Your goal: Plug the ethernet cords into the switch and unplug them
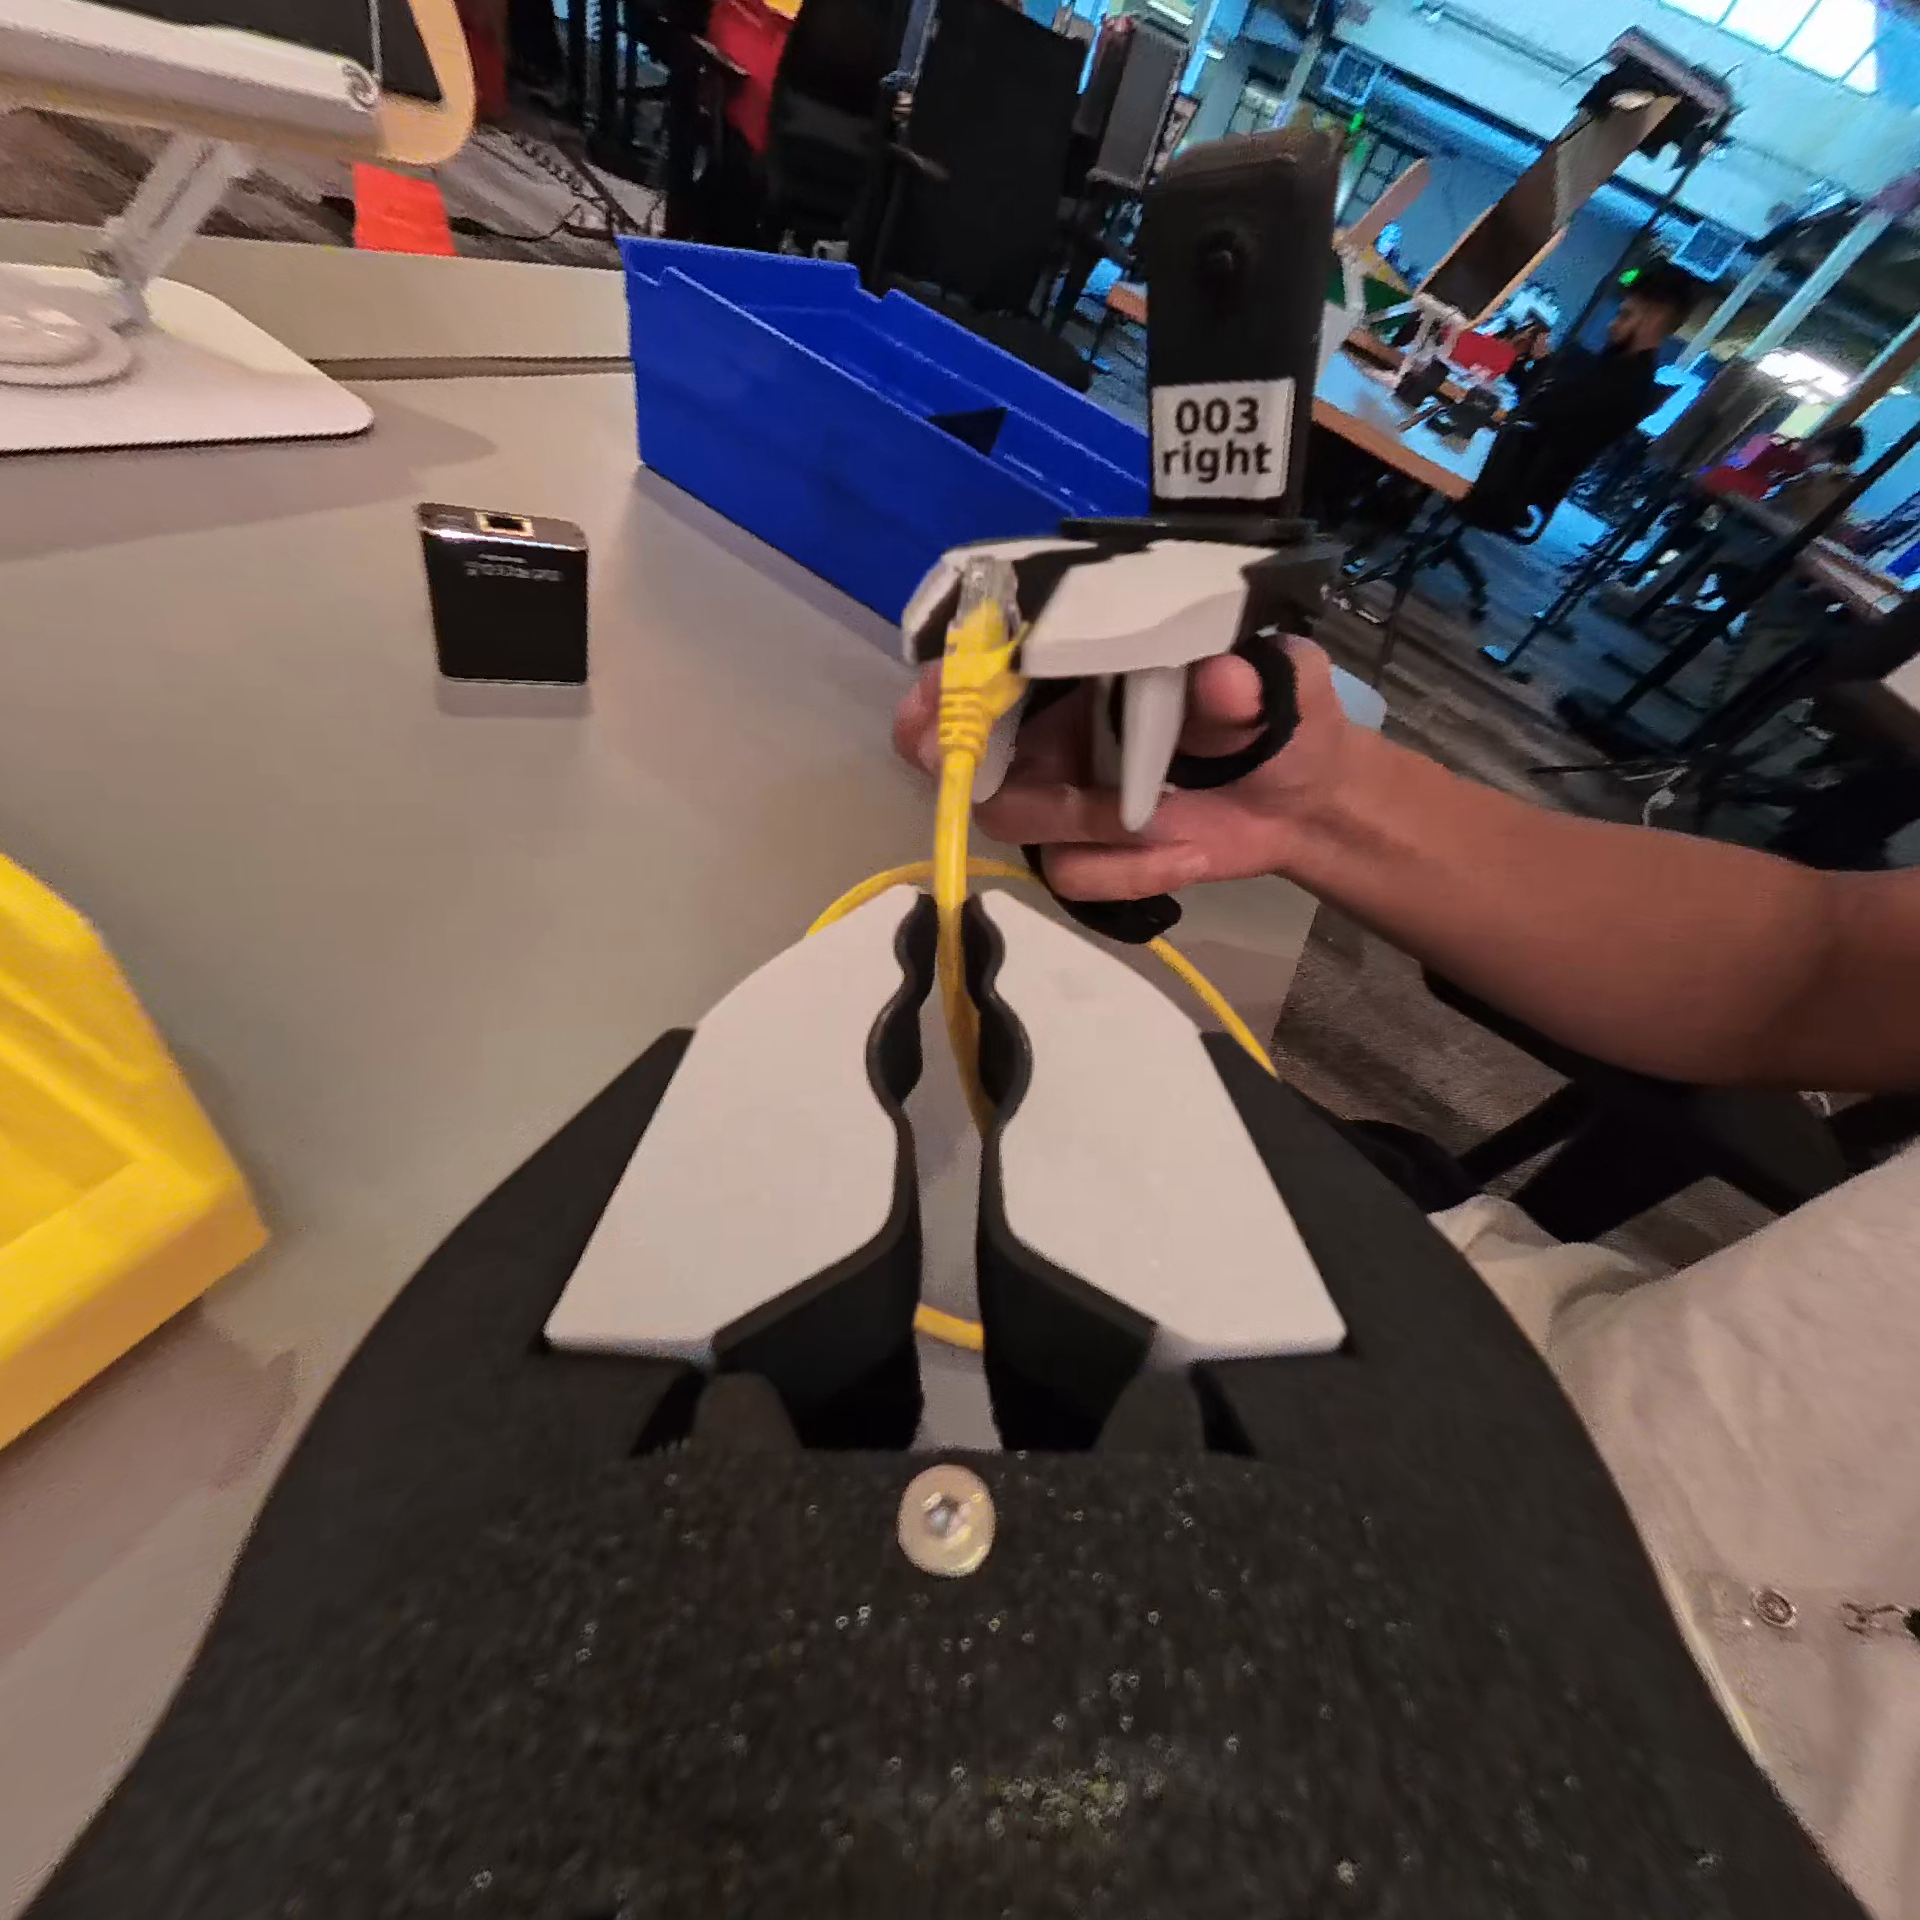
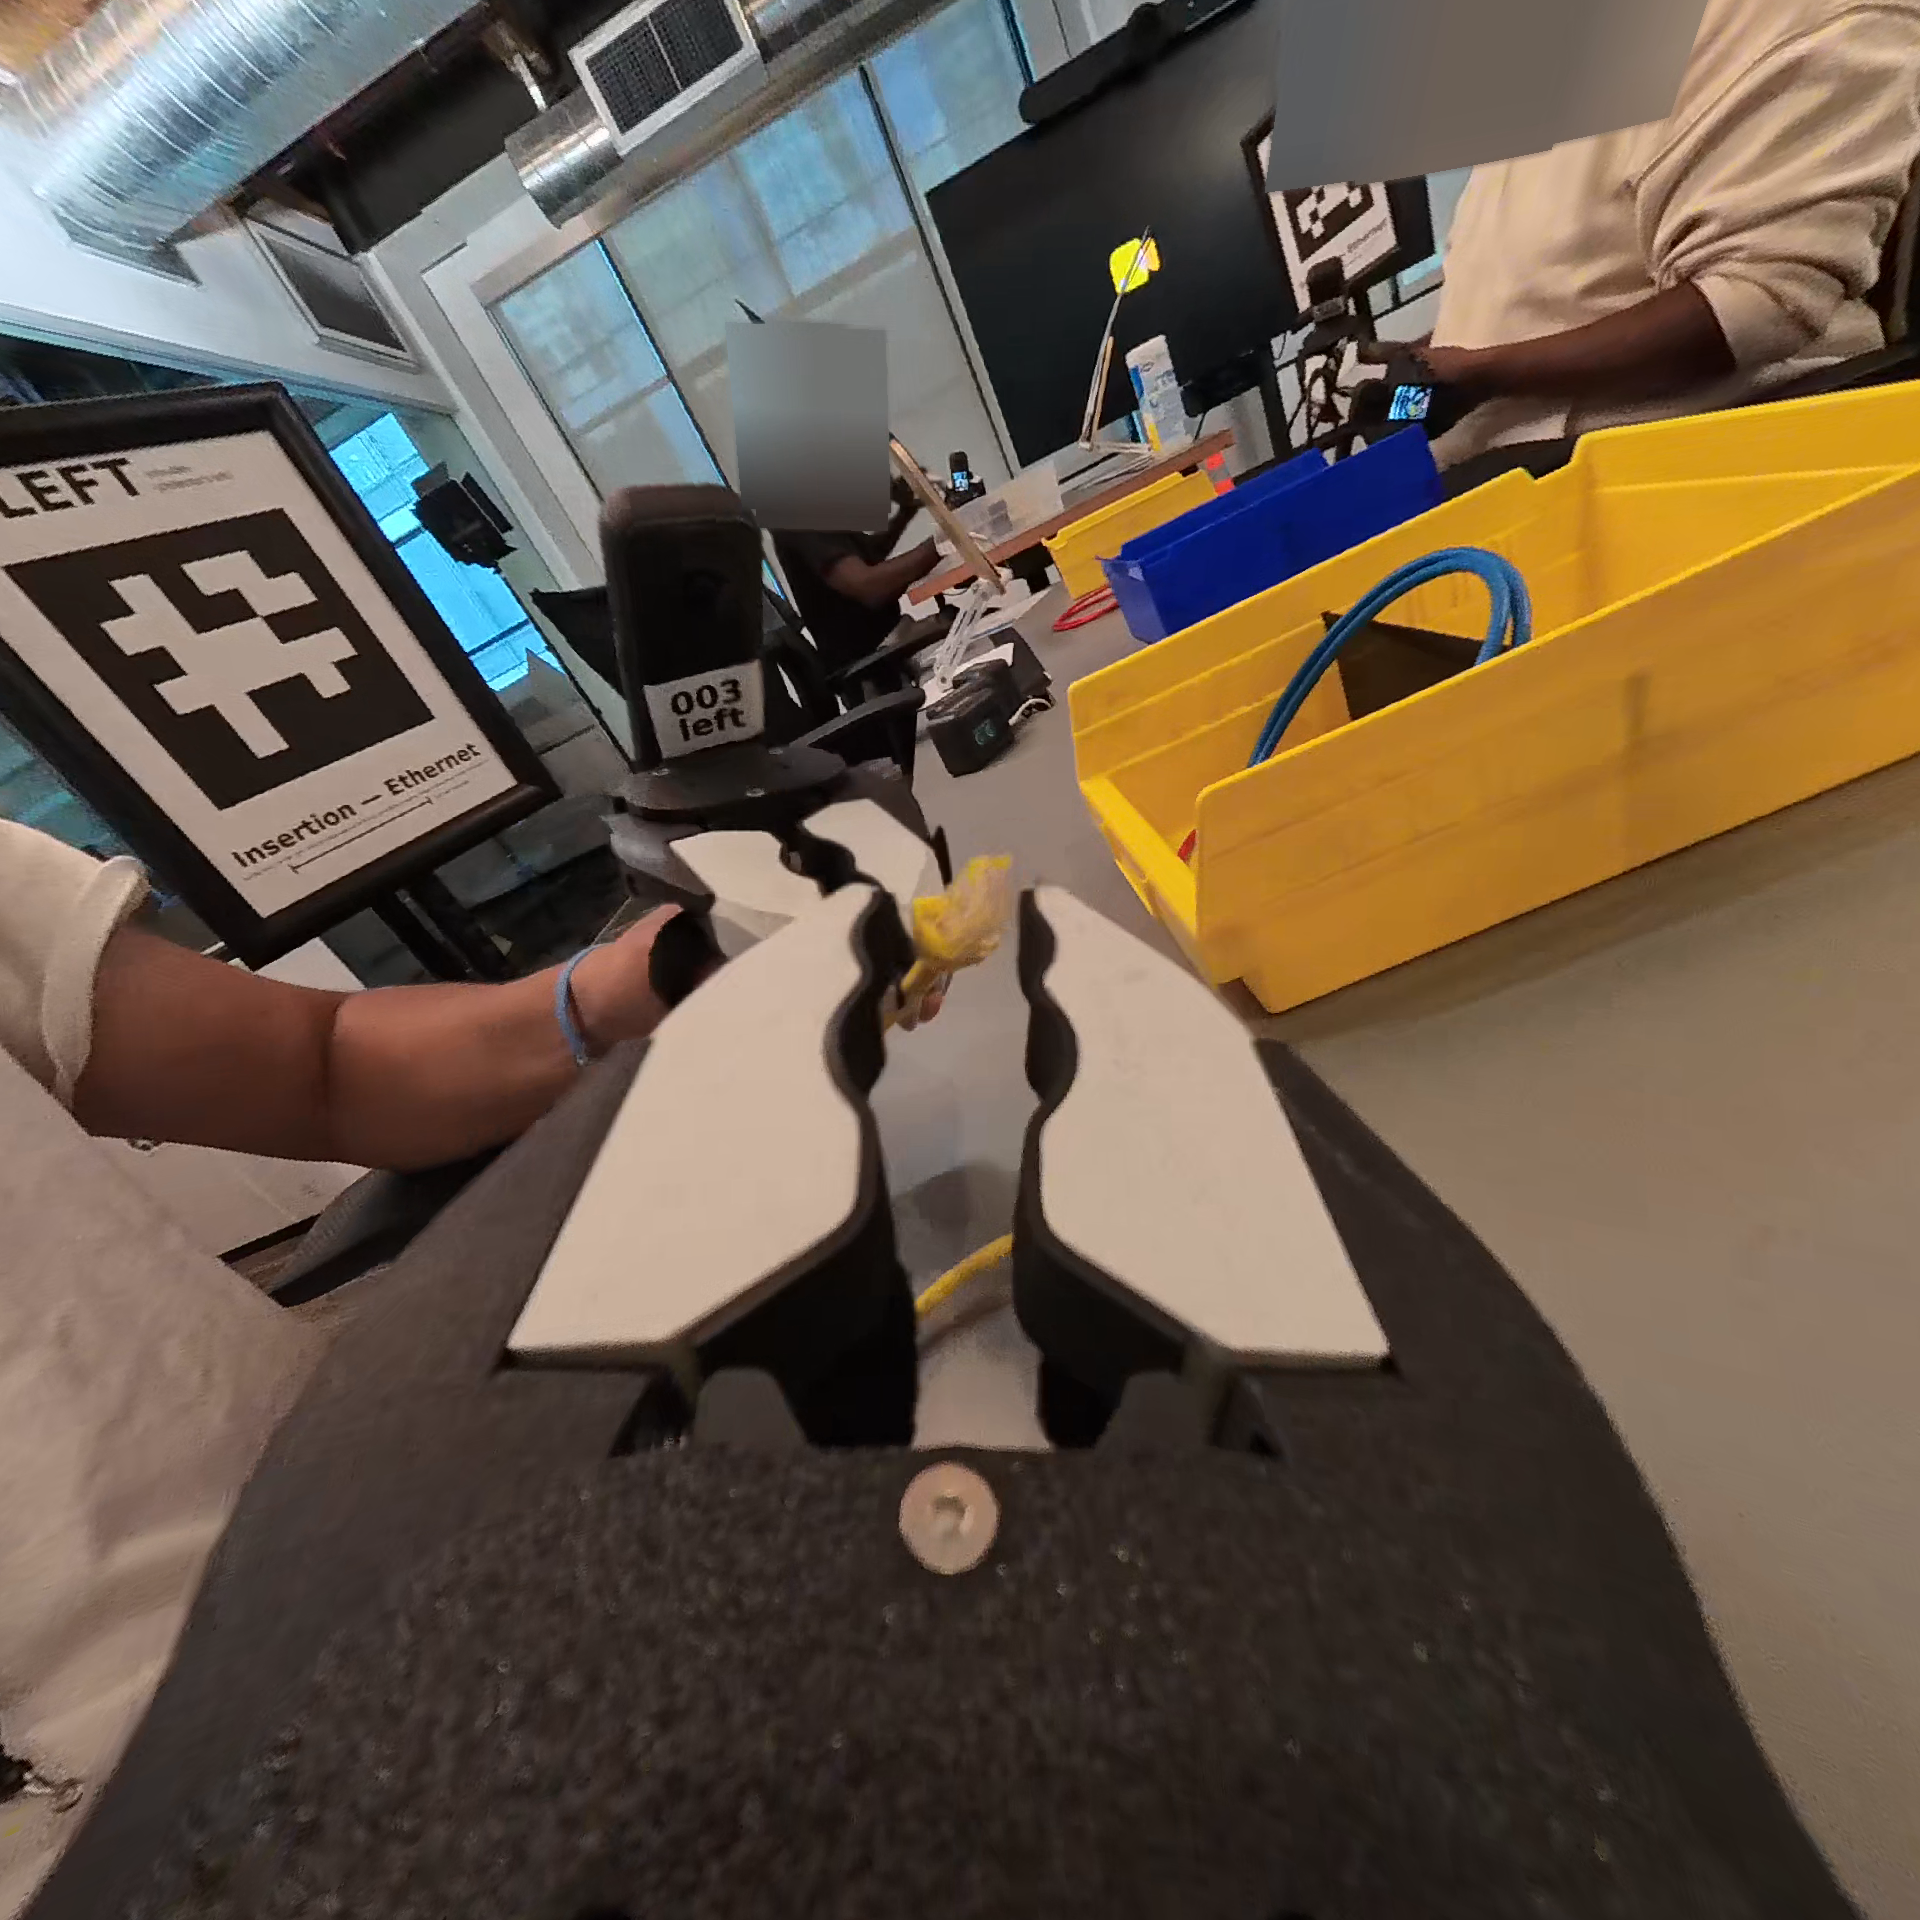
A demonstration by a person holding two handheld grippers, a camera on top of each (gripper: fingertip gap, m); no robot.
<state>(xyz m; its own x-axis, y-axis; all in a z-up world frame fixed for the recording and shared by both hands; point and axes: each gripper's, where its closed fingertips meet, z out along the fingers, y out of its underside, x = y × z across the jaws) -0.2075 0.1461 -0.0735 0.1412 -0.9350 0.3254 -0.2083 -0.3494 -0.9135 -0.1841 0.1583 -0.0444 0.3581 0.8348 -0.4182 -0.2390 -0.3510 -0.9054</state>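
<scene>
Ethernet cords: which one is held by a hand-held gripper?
The yellow cord: the left hand-held gripper is shut on it, its plug between the right hand-held gripper's fingers. The blue cord lies in a yellow bin.

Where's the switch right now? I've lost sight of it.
In the left wrist view the small black switch stands on the grey table, upper left of centre, just left of the blue bin. Nothing is plugged into it.

Two tongs [image 1: 948,914] [image 2: 951,914], one yellow cord [image 1: 954,790], one switch [image 1: 506,594], three bins [image 1: 831,416] [image 2: 1455,790] [image 2: 1247,540].
</scene>
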